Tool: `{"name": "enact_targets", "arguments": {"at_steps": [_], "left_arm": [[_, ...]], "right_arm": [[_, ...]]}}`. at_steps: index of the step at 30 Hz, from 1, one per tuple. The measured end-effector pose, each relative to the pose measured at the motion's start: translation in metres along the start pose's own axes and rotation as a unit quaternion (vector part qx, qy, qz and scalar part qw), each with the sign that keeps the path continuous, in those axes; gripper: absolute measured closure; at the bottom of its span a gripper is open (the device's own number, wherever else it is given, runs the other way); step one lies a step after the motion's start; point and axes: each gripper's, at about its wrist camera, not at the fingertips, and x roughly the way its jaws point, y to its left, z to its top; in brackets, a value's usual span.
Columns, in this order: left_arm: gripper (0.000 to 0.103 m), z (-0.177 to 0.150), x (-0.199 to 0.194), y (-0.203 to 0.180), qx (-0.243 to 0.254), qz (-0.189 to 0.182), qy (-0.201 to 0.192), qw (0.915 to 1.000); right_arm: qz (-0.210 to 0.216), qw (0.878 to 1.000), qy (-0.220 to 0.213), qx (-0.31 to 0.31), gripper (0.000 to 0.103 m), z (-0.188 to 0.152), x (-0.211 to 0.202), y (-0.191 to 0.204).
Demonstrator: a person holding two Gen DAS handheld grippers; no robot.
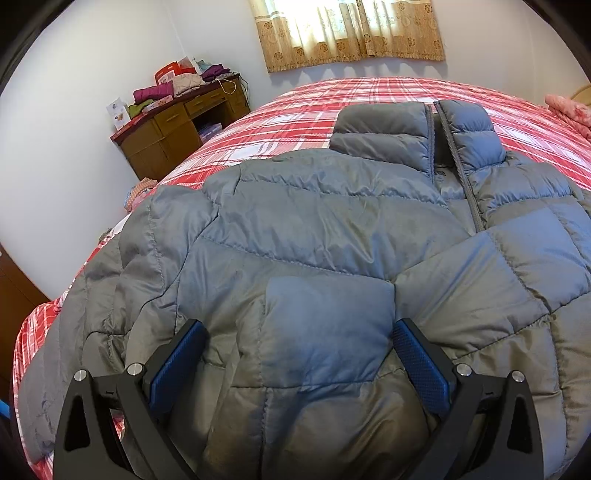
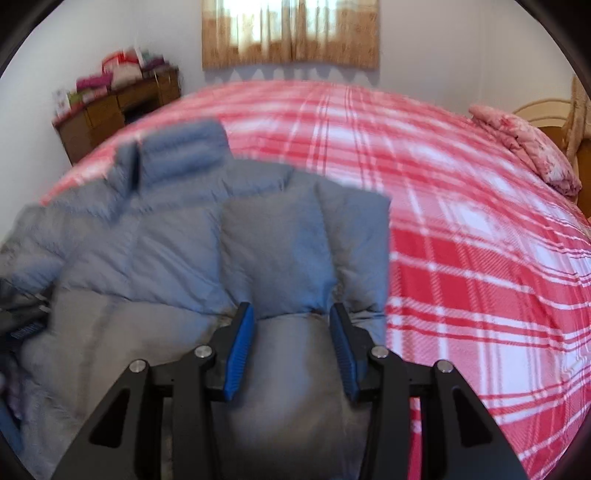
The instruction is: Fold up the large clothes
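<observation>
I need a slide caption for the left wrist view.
Open left gripper straddling a grey puffer jacket on a red plaid bed.

The jacket was grey-blue, quilted in stitched panels. The bedspread under it was red-and-white plaid. Gripper pads were blue on black arms. At top of frame, the curtain was tan with a floral print.

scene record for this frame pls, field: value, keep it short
garment: grey puffer jacket, front up, zipper partly open at the collar
surface: red plaid bedspread
left gripper: jaws wide apart over the jacket's lower part, nothing pinched
right gripper: jaws around a bunched fold of jacket, grip unclear
background: wooden desk, curtain
image quality: right wrist view motion-blurred
</observation>
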Motion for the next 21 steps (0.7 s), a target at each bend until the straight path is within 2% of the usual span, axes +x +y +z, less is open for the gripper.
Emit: {"name": "enact_targets", "arguments": {"at_steps": [4,8,11,15,21], "left_arm": [[0.001,0.0,0.0,0.002,-0.001,-0.001,0.0,1.0],[0.001,0.0,0.0,0.002,-0.002,-0.002,0.0,1.0],[0.001,0.0,0.0,0.003,-0.003,-0.004,0.001,1.0],[0.001,0.0,0.0,0.004,-0.003,-0.004,0.001,1.0],[0.001,0.0,0.0,0.004,-0.003,-0.004,0.001,1.0]], "right_arm": [[0.02,0.999,-0.02,-0.019,0.049,0.0,-0.021,0.018],[0.032,0.997,0.013,-0.062,0.049,-0.017,0.0,0.041],[0.031,0.998,0.031,-0.054,0.049,-0.028,0.018,0.04],[0.037,0.998,0.042,-0.043,0.049,-0.027,0.026,0.034],[0.03,0.997,0.04,-0.051,0.048,-0.03,0.026,0.041]]}}
